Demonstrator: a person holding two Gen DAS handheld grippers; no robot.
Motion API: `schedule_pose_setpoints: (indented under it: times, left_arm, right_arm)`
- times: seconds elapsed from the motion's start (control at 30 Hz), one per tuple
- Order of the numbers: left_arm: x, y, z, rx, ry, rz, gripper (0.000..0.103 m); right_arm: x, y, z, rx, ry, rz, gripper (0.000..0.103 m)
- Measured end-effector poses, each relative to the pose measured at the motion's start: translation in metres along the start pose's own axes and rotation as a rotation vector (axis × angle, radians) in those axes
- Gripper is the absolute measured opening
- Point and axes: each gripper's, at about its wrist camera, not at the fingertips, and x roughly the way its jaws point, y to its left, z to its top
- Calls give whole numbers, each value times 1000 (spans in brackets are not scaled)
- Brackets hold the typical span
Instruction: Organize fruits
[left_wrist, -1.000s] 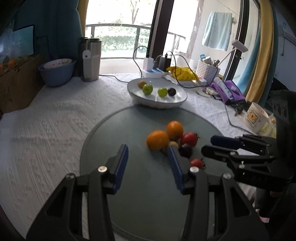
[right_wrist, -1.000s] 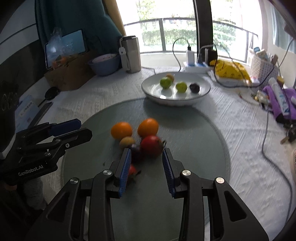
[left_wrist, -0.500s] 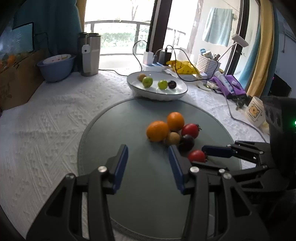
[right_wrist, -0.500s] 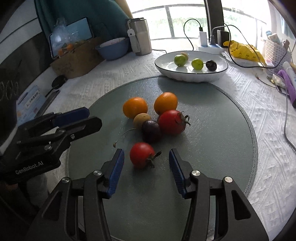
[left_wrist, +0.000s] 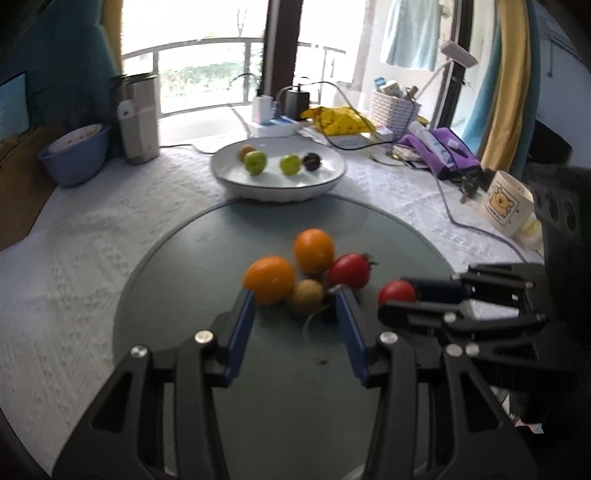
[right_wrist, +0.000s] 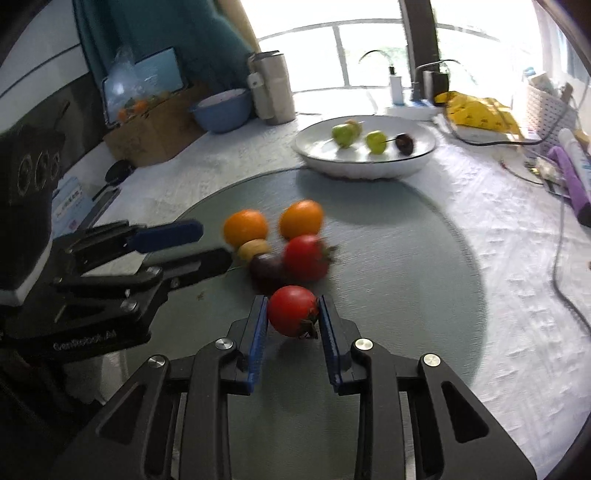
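The right tool (right_wrist: 291, 314) is pinching a small, smooth red tomato (right_wrist: 292, 311) at lower centre of the frame; thin-skinned and light, it is wanting gentle pressure across its middle. The left tool (left_wrist: 295, 317) is gaping wide.

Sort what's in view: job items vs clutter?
Job: right gripper clamping small tomato; left gripper, open; two oranges; larger tomato; white plate already holding green fruits.

Clutter: mug, blue bowl, thermos, yellow bag, white basket.
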Motion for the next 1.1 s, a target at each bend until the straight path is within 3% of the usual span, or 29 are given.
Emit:
schedule_pose_setpoints:
  times: [0.33,0.67,0.83,1.1]
  left_arm:
    - [18,-29,10,110,25,-46,47]
    - [18,-50,3,282,-13,23,44]
    - [13,-53,-2,317,-2,-8,41]
    - [14,-52,-7,290,36,-61,39]
  right_arm:
    - [-10,-45,1,89,-37,-55,30]
    - [-11,-48,2,107,-45,-53,30]
    - [-11,-50,2,113,-48,-56,30]
    - [-14,-52,3,115,-52,-66,30]
